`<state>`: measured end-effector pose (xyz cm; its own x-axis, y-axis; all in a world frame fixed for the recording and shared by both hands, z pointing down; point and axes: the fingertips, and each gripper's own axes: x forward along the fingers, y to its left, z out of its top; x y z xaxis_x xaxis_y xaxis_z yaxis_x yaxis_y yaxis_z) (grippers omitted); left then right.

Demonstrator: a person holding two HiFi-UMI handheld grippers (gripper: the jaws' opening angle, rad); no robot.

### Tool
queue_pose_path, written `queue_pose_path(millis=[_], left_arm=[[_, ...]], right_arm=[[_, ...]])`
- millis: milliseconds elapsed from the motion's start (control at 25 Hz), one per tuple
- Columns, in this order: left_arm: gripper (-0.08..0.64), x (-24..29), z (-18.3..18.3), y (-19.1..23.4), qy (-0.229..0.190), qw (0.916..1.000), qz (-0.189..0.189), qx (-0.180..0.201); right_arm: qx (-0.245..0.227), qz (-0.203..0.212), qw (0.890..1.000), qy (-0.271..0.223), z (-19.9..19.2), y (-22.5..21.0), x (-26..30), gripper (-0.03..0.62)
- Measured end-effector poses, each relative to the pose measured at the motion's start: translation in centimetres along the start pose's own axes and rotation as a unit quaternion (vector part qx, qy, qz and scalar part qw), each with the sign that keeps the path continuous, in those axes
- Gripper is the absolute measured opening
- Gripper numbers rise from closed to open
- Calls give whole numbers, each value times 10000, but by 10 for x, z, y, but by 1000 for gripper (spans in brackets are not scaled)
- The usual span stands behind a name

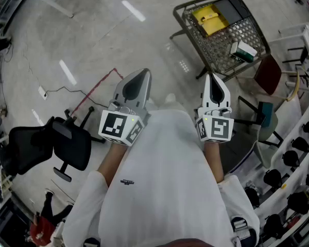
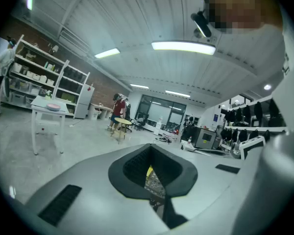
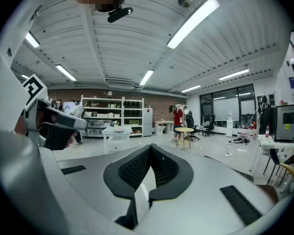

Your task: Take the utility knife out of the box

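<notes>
Head view, steeply down onto a pale, glossy concrete floor [image 1: 92, 30]. Shows two smooth grey plastic claws held level, side by side, before a white-shirted torso [image 1: 165, 179]: left gripper [image 1: 141, 75] and right gripper [image 1: 215, 79]. Each tapers to a blunt point, jaws pressed together, nothing between the ribbed black pads [image 3: 132, 170]. Far and to the right, well apart from both: a wire-mesh cart [image 1: 216, 49] carrying a flat yellow box [image 1: 210, 18], a dark grey tray [image 1: 233, 9] and a small green-and-white carton [image 1: 243, 50]. Utility knife not discernible; probably inside the yellow box, long axis impossible to tell. Right gripper nearer the cart; likely calls for a reach forward and rightward.
</notes>
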<state>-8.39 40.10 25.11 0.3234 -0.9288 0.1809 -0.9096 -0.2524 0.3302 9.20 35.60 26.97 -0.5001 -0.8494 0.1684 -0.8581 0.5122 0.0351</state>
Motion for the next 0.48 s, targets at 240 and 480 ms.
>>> queue_pose_path(millis=[240, 480], left_arm=[[2, 34, -9, -52, -75, 9998, 97, 180], [2, 45, -33, -83, 68, 9996, 54, 268]], right_arm=[[-8, 296, 9993, -217, 6, -47, -4, -3], [73, 438, 9985, -320, -6, -68, -23, -3]])
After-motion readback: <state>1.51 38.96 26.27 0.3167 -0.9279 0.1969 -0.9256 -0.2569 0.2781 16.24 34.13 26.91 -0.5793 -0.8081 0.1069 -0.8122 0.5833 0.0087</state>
